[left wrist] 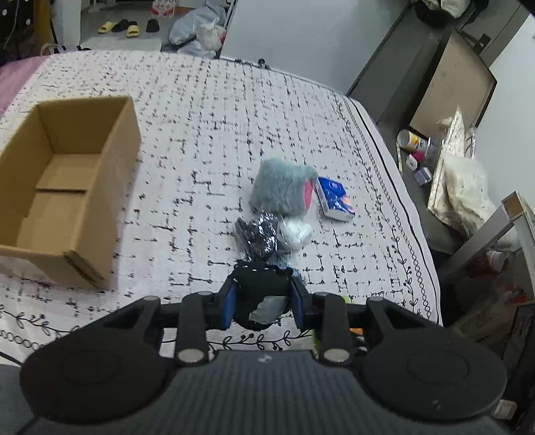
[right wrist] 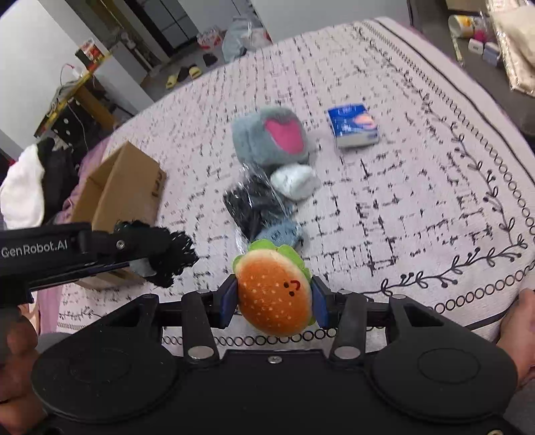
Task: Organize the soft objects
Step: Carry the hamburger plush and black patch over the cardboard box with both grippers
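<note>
My left gripper [left wrist: 262, 294] is shut on a black knitted soft item [left wrist: 260, 284], held above the bed's near edge; it also shows in the right wrist view [right wrist: 174, 257]. My right gripper [right wrist: 274, 297] is shut on a plush hamburger [right wrist: 274, 294], held above the bed. On the bed lie a grey plush slipper with pink lining [left wrist: 284, 189] [right wrist: 271, 137], a clear bag of dark and white socks [left wrist: 264, 237] [right wrist: 267, 197], and a blue tissue pack [left wrist: 334, 197] [right wrist: 354, 125]. An open, empty cardboard box [left wrist: 67, 187] [right wrist: 120, 187] stands on the bed's left.
The patterned bedspread [left wrist: 207, 134] covers the bed. A nightstand with a can and small items [left wrist: 418, 147] stands right of the bed. Slippers and bags [left wrist: 197, 30] lie on the far floor. Clothes [right wrist: 30, 187] pile beyond the box.
</note>
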Tool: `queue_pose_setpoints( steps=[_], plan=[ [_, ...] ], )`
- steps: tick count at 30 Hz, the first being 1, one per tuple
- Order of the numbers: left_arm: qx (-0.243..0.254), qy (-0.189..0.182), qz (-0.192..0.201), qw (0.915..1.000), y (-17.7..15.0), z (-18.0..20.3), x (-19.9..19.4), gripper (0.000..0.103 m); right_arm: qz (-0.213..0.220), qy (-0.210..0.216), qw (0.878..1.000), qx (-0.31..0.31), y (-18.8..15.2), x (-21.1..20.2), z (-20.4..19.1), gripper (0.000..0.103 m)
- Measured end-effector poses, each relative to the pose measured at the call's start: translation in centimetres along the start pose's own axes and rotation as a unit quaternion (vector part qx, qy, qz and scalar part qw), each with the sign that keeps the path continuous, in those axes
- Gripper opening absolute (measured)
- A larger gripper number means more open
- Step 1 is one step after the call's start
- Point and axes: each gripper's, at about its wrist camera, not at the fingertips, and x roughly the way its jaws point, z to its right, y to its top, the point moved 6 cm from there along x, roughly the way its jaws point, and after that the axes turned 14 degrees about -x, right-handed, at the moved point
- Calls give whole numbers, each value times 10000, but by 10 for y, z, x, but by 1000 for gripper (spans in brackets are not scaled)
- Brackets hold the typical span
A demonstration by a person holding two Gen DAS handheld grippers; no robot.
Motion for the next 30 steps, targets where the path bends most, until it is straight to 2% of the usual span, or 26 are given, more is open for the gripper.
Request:
queue_pose_setpoints(
  steps=[16, 30],
  plan=[
    [-161, -30, 644, 9978, 33, -24, -61, 33, 565, 150, 9973, -437, 41, -33, -56, 45],
    [-586, 88, 1044, 9928, 64, -82, -88, 33, 750, 284, 9943, -696, 61, -31, -103, 45]
  ],
)
